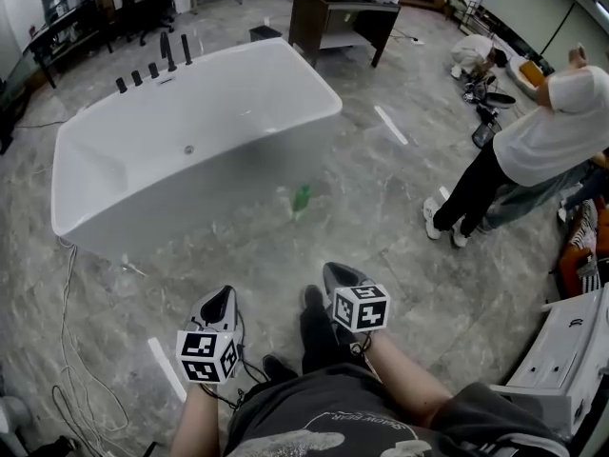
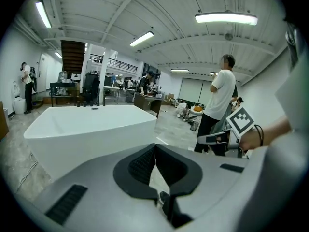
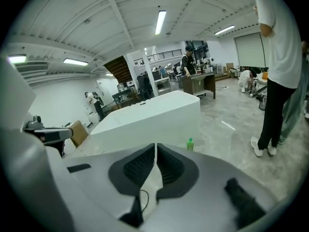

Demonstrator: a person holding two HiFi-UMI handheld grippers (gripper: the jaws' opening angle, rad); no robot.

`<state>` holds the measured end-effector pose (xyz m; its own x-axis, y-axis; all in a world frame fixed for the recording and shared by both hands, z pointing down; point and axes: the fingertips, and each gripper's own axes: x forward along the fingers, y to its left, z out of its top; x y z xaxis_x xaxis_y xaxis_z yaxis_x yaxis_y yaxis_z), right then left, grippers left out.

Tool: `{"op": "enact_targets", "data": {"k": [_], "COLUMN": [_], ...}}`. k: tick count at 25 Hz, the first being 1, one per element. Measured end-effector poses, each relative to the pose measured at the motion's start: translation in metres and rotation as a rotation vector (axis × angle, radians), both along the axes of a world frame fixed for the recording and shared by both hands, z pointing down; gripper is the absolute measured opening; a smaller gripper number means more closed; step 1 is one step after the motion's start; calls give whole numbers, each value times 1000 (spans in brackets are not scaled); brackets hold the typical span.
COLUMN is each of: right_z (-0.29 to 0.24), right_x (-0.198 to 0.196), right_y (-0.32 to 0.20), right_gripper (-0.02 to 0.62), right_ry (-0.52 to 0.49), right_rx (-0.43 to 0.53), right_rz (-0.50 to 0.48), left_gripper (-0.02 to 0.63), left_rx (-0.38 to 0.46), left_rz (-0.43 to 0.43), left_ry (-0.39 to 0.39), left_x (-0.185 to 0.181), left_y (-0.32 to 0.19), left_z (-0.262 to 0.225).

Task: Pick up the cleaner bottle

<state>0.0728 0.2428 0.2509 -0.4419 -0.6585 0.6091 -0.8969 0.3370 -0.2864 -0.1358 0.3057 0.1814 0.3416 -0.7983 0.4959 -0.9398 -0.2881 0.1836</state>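
Grey marbled floor (image 1: pixel 400 255) fills the workshop, and a white bathtub (image 1: pixel 143 208) is taken as the landmark. Below the bathtub's near wall in the head view, the left gripper (image 1: pixel 221 301) is held low with its 2 jaws pressed together and nothing between them, as its own view confirms (image 2: pixel 155 148). The green cleaner bottle (image 1: pixel 301 199) is found on the floor just beside the bathtub's near long wall, toward its right-hand end. It stands upright, so its long axis is vertical, with the cap on top. The right gripper (image 1: pixel 335 276) is likewise closed and empty, its pads meeting along 1 line (image 3: pixel 156 146). In its view the bottle (image 3: pixel 190 144) appears ahead and slightly right of that line, well apart from the tips. The right gripper is judged the nearer of the 2, so a forward reach with opened jaws around the bottle's sides seems called for. Well right of the bathtub, a bystander (image 1: pixel 533 150) is standing.
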Motion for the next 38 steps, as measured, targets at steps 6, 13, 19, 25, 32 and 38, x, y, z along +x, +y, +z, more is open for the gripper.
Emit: {"op": "enact_targets", "data": {"k": [6,13,19,25,32,38], "right_z": [16,42,60,79,105,123], "right_x": [28,78,108,116,100,81], "right_y": [-64,-153,-225,-276,-302,-323], "right_gripper": [29,29,29,31,31,31], "right_ry": [-17,-40,-49,-53,-60,-27], "right_rx": [-19,-60,-82,-102,-145,-175], "right_rz": [44,84,100,103,139,241], "left_gripper": [15,15,15,15,15,15], "left_rx": [-39,-39,-35,-4,-28,-85], "left_rz": [-10,6,-39,-42,40,140], "left_ry": [-8,-45,-80,-100,-90,-33], "left_x": [20,62,77,88,88,65], "left_y": [-63,-171,-251,-306,-350,-400], "left_z": [14,29,25,23,47,80]}}
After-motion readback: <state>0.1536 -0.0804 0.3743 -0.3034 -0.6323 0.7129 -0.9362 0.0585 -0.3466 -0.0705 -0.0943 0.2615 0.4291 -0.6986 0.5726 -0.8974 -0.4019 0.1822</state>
